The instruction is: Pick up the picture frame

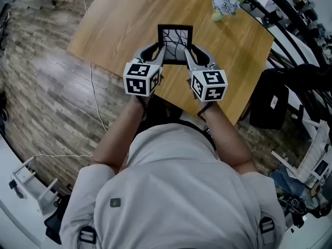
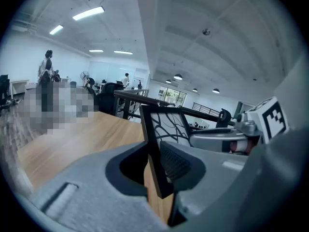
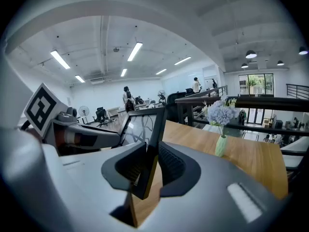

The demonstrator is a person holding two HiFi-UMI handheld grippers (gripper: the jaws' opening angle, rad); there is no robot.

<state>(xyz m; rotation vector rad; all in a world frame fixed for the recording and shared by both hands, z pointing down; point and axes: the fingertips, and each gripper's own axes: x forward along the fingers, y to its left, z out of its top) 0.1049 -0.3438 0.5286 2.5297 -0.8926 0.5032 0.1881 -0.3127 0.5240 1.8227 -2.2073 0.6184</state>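
frame (image 1: 175, 39): 1 | tools: 2 (left tool (image 1: 161, 49), right tool (image 1: 189, 51)) | marker cubes: 2 (left cube (image 1: 141, 78), right cube (image 1: 209, 84)), one per tool | bench (image 1: 124, 30): 1 | vase (image 1: 217, 16) with flowers: 1 | white cable (image 1: 95, 95) on floor: 1 | black bag (image 1: 270, 105): 1

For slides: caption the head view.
Left hand-held gripper and right hand-held gripper clamp the picture frame above the table.

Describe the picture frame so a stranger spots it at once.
Start at the light wooden table. Over its near edge, the left hand-held gripper and right hand-held gripper each clamp a side of a black rectangular picture frame. Unlike the pale-flowered green vase beyond, it shows dark branching lines on white.
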